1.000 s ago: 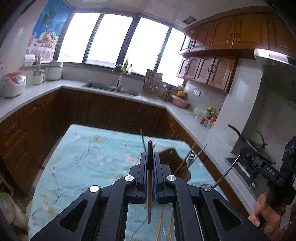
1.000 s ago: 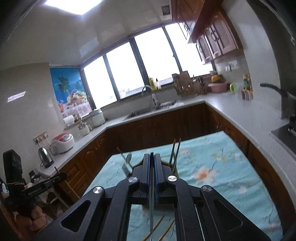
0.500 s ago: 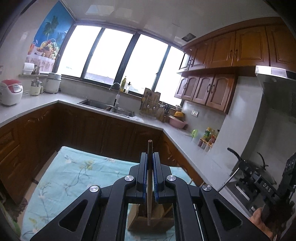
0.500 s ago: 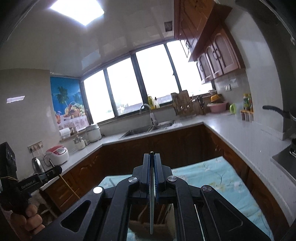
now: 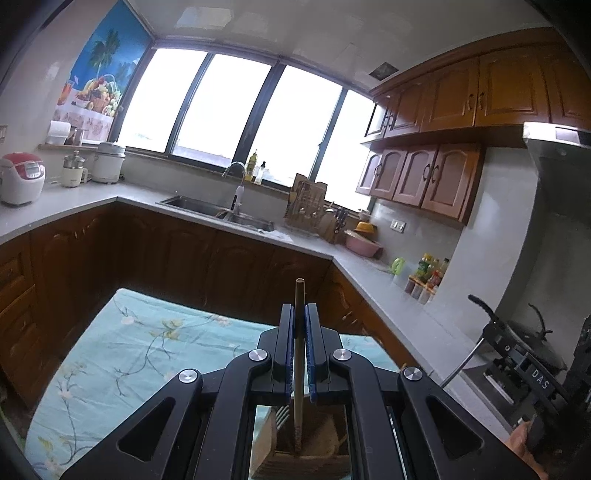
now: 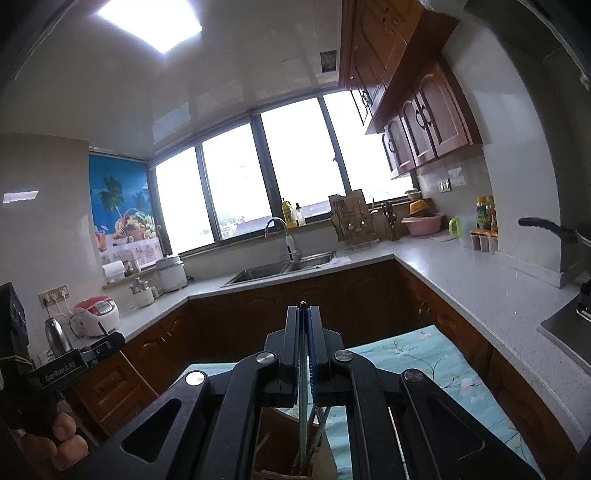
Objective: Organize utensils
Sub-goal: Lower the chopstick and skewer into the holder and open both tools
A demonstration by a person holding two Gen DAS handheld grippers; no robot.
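Left claw (image 5: 299, 325) clamps a wooden chopstick (image 5: 298, 369) upright above the holder (image 5: 299, 458). Right claw (image 6: 303, 328) clamps a thin metal utensil (image 6: 303, 417) likewise. Floral-clothed counter (image 5: 140, 354) below; kitchen.

We see daylight blowing out the windows (image 5: 236, 122), a glaring ceiling panel (image 6: 147, 22), dim lower cabinets (image 5: 184, 258), heavy fisheye bending with dark corners, perhaps slight softness.

Both utensils now above wooden holder (image 5: 299, 459)
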